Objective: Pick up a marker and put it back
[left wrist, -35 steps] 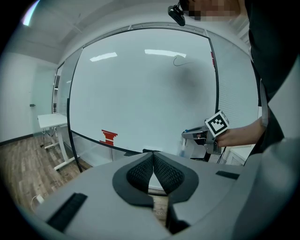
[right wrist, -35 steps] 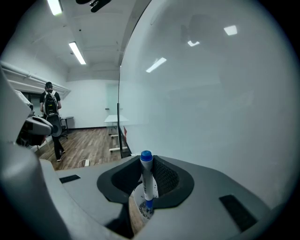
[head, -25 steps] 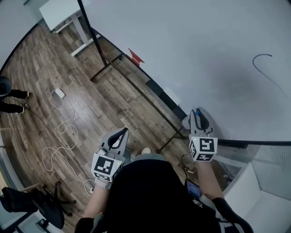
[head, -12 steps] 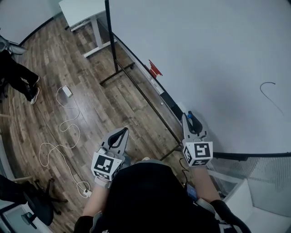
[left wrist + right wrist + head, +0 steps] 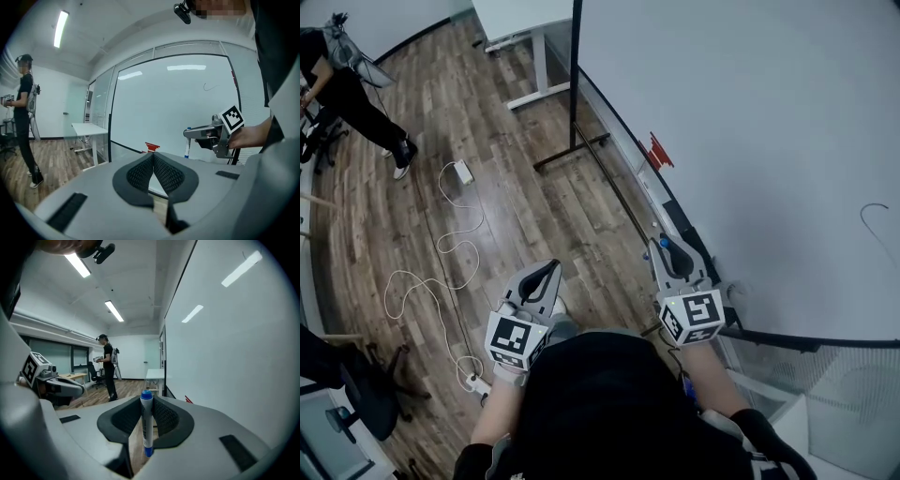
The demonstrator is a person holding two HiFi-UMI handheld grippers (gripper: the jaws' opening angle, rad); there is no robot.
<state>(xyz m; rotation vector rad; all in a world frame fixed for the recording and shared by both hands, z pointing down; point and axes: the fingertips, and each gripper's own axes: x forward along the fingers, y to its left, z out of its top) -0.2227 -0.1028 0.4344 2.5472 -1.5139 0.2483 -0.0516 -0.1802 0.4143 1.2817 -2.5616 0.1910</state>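
A white marker with a blue cap (image 5: 146, 423) stands upright between the pads of my right gripper (image 5: 146, 414), which is shut on it. In the head view the right gripper (image 5: 668, 251) holds the marker (image 5: 664, 244) just off the lower edge of the big whiteboard (image 5: 750, 122), by its tray (image 5: 675, 211). My left gripper (image 5: 549, 270) hangs over the wood floor to the left, jaws shut and empty (image 5: 153, 155). The left gripper view shows the right gripper (image 5: 206, 136) with the marker (image 5: 187, 147) pointing down.
A thin pen line (image 5: 877, 220) curves across the board at right. A red item (image 5: 659, 150) sits on the tray farther along. The board's stand leg (image 5: 574, 150), a white desk (image 5: 525, 19), a cable with a power adapter (image 5: 461, 172), a chair (image 5: 356, 394) and a person (image 5: 347, 84) stand on the floor.
The head view has swung left along the board. My right gripper with the marker has shifted left, out from in front of the board to its lower edge. The left gripper has barely moved.
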